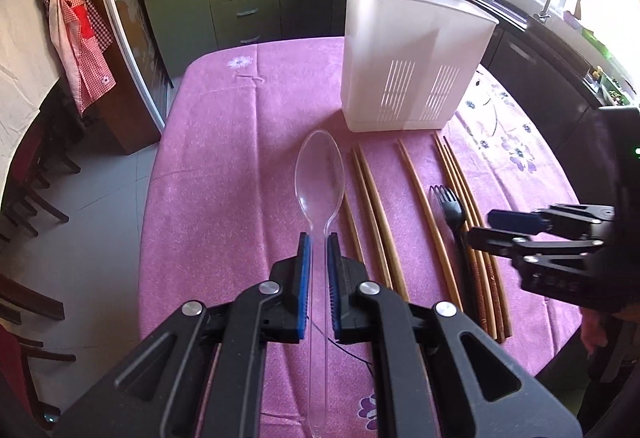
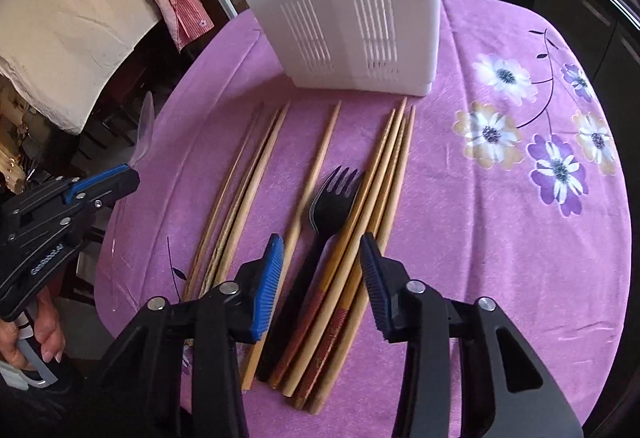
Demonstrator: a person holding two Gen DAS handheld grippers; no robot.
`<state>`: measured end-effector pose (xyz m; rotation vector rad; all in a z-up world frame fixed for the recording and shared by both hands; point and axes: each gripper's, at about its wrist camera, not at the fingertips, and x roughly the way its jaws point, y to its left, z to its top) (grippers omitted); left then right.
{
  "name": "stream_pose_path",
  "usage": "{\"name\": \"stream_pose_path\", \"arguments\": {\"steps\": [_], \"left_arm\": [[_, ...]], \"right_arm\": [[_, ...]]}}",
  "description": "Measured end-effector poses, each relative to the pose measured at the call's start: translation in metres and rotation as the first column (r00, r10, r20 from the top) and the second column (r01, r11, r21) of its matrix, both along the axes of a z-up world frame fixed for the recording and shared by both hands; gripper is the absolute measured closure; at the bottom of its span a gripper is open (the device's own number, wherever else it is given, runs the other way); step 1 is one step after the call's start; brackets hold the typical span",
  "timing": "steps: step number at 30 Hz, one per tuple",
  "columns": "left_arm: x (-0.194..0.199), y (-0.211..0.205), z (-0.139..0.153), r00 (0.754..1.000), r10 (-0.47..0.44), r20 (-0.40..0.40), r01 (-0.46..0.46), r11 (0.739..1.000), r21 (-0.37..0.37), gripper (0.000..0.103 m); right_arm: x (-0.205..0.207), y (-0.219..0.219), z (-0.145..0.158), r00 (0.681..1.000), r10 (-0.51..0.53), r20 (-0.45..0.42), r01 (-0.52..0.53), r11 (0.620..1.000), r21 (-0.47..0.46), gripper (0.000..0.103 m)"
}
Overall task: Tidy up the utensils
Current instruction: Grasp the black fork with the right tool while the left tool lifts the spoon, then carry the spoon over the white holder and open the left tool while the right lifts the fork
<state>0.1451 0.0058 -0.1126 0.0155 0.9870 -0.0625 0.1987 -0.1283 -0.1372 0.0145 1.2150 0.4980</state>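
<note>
Utensils lie in a row on a purple flowered tabletop [image 2: 500,238], each with its long axis running straight away from the fingers toward a white slotted holder [image 1: 404,62] standing upright at the far end.

Left gripper [image 1: 319,242]: its blue-padded fingers [image 1: 305,266] are nearly closed on the thin handle of a clear plastic spoon [image 1: 320,174]. The handle runs lengthwise between the pads and the bowl sticks out ahead of the fingertips, pointing at the holder. From the right wrist view the spoon's bowl seems raised off the cloth, so the spoon looks held, though whether the pads truly press the handle is hard to tell.

Right gripper [image 2: 322,250]: its fingers are spread wide and grasp nothing. Directly between and below them lies a black plastic fork [image 2: 320,222], tines pointing away, handle leading back under the fingers. Touching the fork on its right is a bundle of wooden chopsticks [image 2: 380,174]; a single chopstick lies just left of it, and more lie farther left.

The right hand is the nearer one to the fork; closing there would likely catch chopsticks too.
</note>
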Motion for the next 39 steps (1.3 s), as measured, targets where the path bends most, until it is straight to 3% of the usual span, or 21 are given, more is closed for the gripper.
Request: {"name": "stream_pose_path", "arguments": {"steps": [2, 8, 24, 29, 34, 39], "left_arm": [[-0.004, 0.001, 0.002, 1.0, -0.005, 0.01, 0.005, 1.0, 0.0, 0.094], [-0.006, 0.007, 0.002, 1.0, -0.014, 0.02, 0.014, 1.0, -0.021, 0.094], [-0.009, 0.007, 0.008, 0.998, -0.043, 0.046, 0.044, 0.998, -0.035, 0.094], [-0.012, 0.004, 0.024, 0.995, -0.051, 0.081, 0.055, 0.997, -0.046, 0.094], [-0.01, 0.0, 0.06, 0.985, -0.058, 0.163, 0.069, 0.995, -0.068, 0.094], [0.008, -0.013, 0.117, 0.943, -0.072, 0.324, 0.117, 0.986, -0.12, 0.094]], "right_arm": [[0.003, 0.006, -0.006, 1.0, -0.002, -0.016, 0.002, 1.0, -0.021, 0.08], [0.009, 0.017, -0.014, 0.999, -0.012, -0.035, 0.009, 0.997, -0.074, 0.09], [0.009, 0.041, -0.017, 0.999, -0.04, 0.001, 0.039, 0.982, -0.186, 0.089], [0.006, 0.039, -0.017, 0.998, -0.062, 0.013, 0.063, 0.99, -0.122, 0.094], [-0.001, 0.018, 0.013, 0.993, -0.081, 0.081, 0.081, 0.997, 0.007, 0.094], [-0.018, -0.015, 0.056, 0.977, -0.119, 0.176, 0.091, 0.984, 0.156, 0.094]]}}
